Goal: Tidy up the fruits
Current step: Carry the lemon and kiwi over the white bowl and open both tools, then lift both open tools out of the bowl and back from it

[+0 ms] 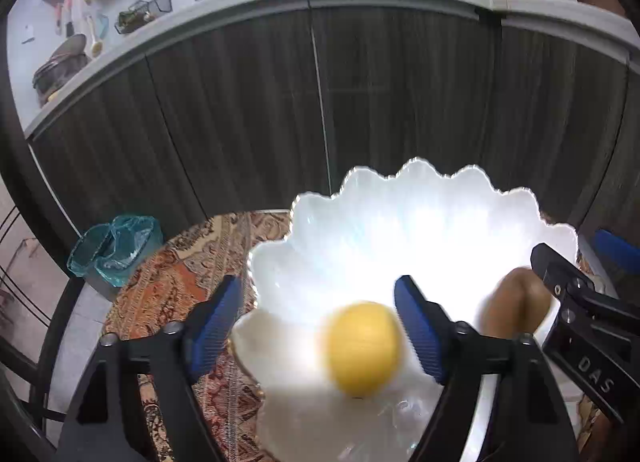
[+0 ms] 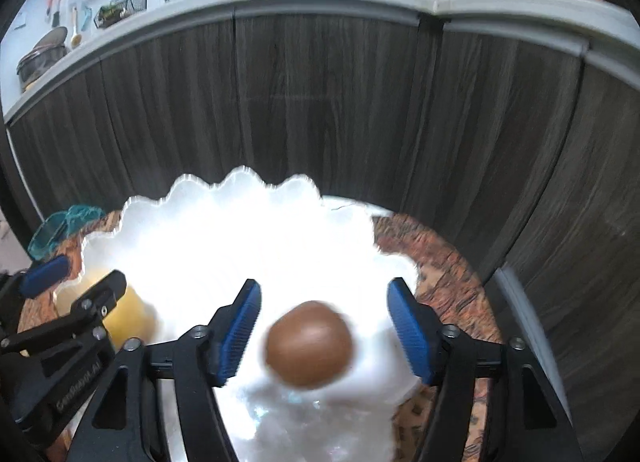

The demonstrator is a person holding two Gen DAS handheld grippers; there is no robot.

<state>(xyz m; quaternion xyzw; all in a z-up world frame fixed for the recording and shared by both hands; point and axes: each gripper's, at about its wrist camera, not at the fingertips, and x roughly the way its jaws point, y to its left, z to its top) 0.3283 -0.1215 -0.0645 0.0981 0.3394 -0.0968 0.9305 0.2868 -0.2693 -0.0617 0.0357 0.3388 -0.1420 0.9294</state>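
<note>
Only the left wrist view shows the yellow fruit (image 1: 362, 348) whole, blurred, between the spread fingers of the left gripper (image 1: 320, 326) over the white scalloped bowl (image 1: 400, 221). The right wrist view instead shows the brown fruit (image 2: 310, 344) whole, blurred, between the wide-apart fingers of the right gripper (image 2: 322, 328). Neither fruit looks pinched. The bowl sits on a patterned cloth (image 1: 176, 282); dark cabinet doors (image 1: 240, 101) stand behind, a teal-bagged bin (image 1: 114, 248) at left.

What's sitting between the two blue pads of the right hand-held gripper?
A brown round fruit, blurred, above the white scalloped bowl; the pads stand apart from it, seen in the right wrist view.
</note>
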